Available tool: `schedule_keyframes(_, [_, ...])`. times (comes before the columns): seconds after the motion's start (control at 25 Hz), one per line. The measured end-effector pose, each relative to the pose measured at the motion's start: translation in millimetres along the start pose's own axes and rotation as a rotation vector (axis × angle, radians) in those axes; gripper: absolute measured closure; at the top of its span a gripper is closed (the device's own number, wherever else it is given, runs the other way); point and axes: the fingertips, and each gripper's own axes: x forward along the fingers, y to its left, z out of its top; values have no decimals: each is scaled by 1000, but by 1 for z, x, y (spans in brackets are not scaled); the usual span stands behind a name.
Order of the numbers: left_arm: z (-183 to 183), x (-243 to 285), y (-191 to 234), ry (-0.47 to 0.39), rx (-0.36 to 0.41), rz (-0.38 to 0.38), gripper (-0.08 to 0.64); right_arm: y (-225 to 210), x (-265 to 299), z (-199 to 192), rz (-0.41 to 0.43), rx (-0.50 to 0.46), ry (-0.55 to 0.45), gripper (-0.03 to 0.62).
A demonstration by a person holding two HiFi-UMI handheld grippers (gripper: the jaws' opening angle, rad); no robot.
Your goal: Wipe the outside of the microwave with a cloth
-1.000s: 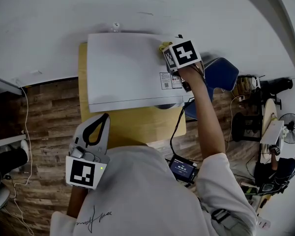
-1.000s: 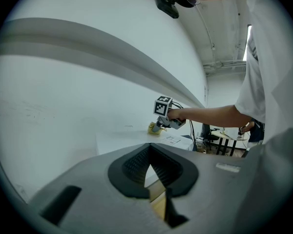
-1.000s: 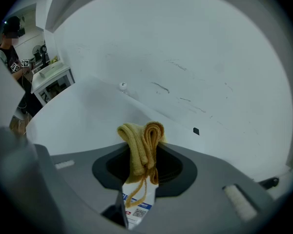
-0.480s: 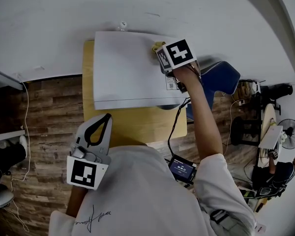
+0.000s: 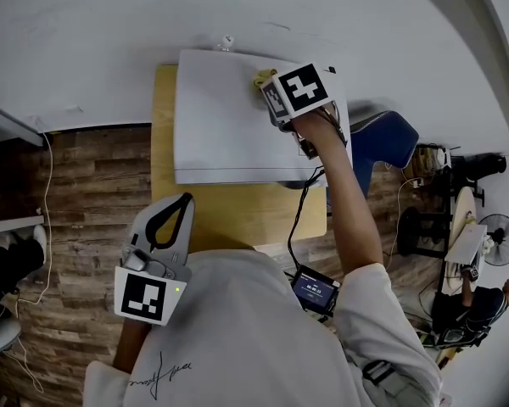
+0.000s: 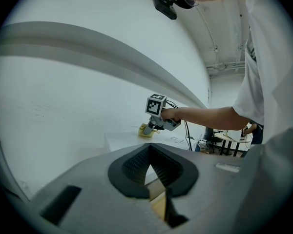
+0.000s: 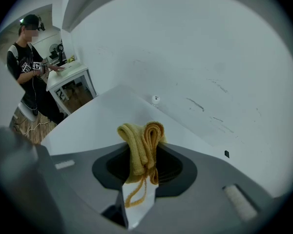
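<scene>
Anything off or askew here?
Nothing stands out. The microwave sits square on the wooden table by the wall. The right gripper is shut on the folded yellow cloth, resting on the microwave's top near the back. The left gripper is shut, empty, held low.

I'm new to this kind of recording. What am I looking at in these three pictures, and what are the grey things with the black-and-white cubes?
There is no robot here. A person holds a grey tool in each hand, and each tool has two jaws and a marker cube. The top-down picture comes from a camera on the person's head. The other two come from cameras riding on each tool, looking along its jaws.

A white microwave stands on a wooden table against a white wall. The right tool is shut on a folded yellow cloth and holds it against the microwave's top, near the back edge. The left tool is shut with nothing between its jaws. It hangs close to the person's body, away from the microwave.
</scene>
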Motion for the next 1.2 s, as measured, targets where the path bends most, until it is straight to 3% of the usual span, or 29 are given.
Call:
schedule_keyframes(0.88, [-6, -34, 30, -3, -16, 96, 569, 85, 13, 61, 88, -141, -36, 469])
schedule_keyframes(1.2, [-2, -30, 32, -5, 4, 85, 569, 125, 14, 82, 202, -149, -66, 469])
